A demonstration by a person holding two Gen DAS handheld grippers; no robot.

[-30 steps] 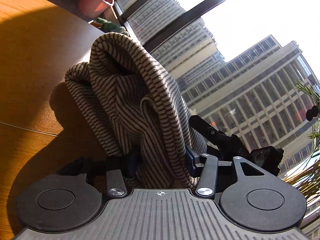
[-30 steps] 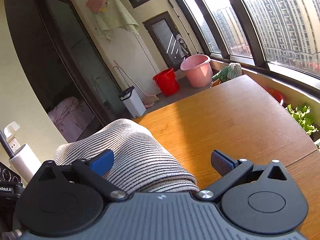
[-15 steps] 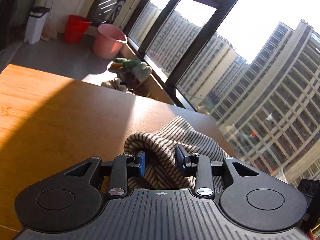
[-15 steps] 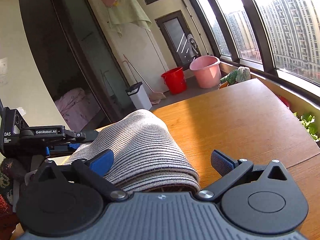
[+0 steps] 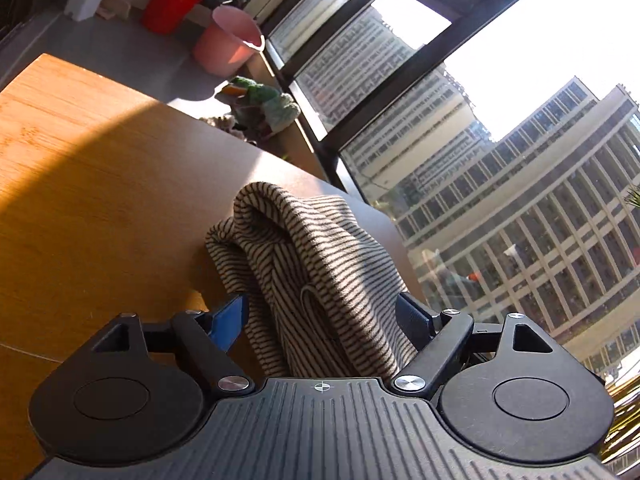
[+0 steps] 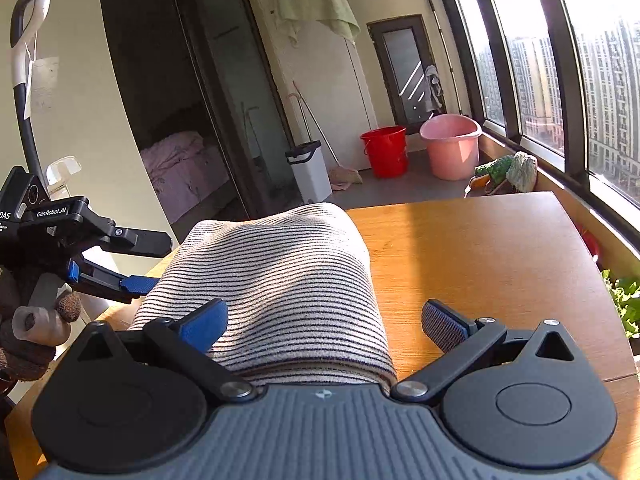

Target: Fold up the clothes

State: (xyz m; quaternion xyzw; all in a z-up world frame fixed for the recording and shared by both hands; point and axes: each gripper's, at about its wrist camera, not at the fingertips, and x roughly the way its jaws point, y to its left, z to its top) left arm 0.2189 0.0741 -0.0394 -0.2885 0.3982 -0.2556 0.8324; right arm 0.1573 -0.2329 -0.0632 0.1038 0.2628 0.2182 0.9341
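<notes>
A striped beige-and-black garment [image 5: 320, 264] lies bunched on the wooden table [image 5: 100, 200]. My left gripper [image 5: 320, 320] has the garment's folded edge between its jaws, which are opening; the blue left pad [image 5: 230, 322] stands apart from the cloth. In the right wrist view the garment [image 6: 280, 280] forms a rounded folded roll. My right gripper [image 6: 324, 324] is open wide around its near end, and its right pad [image 6: 444, 326] is off the cloth. The left gripper [image 6: 154, 260], held by a gloved hand [image 6: 32, 320], sits at the roll's left side.
The table [image 6: 480, 260] stretches ahead to the window side. Beyond its far edge stand a pink bucket [image 6: 450, 146], a red bucket [image 6: 384, 150] and a white bin [image 6: 310, 170]. Green stuffed items [image 6: 506, 170] lie on the sill, and leafy plants [image 6: 626, 300] grow at the right.
The left gripper's jaws, pinched on the striped cloth half a second ago, have spread wide and let it go. It has come into the right wrist view. The right gripper has stayed open.
</notes>
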